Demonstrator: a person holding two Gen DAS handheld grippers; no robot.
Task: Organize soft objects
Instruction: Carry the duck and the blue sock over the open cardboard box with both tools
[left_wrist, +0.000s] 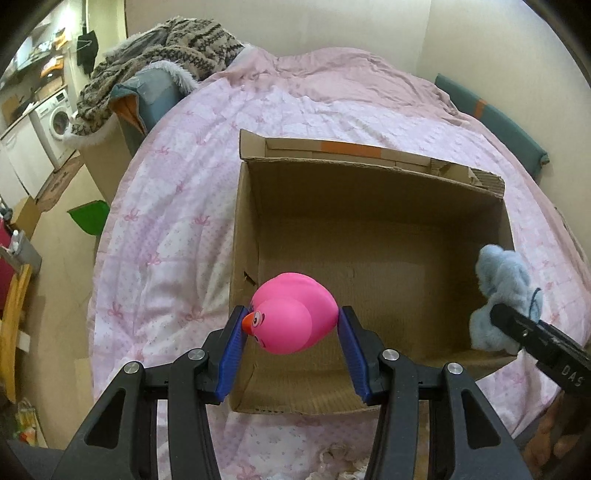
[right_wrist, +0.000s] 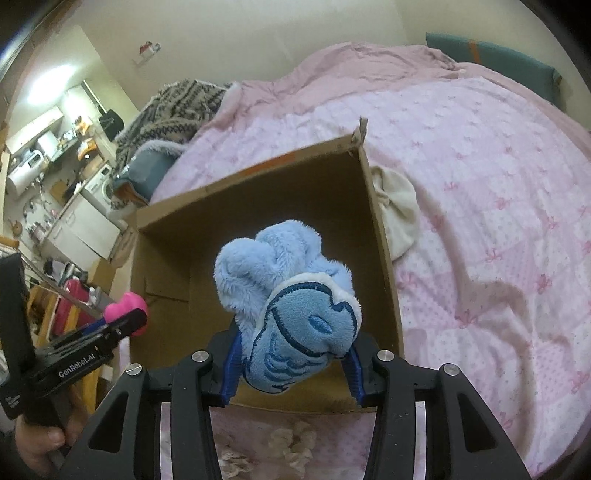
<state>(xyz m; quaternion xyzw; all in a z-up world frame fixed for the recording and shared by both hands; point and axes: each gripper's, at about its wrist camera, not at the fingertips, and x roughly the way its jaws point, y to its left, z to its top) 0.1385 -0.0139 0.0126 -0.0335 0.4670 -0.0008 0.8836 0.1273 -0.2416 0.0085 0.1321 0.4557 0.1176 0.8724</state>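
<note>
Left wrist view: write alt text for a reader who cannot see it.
The left gripper holds a pink rubber duck over an open, empty cardboard box on a pink quilted bed. At the right edge, the right gripper holds a fluffy blue plush toy above the box's right wall.

Both tongs tilt steeply downward, left tongs (left_wrist: 291, 326) and right tongs (right_wrist: 293, 363) each clamped around a load

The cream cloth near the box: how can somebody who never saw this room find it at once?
Find the open cardboard box on the pink bed cover. The cream cloth lies crumpled against the box's right outer wall, the only pale, plain item there.
</note>
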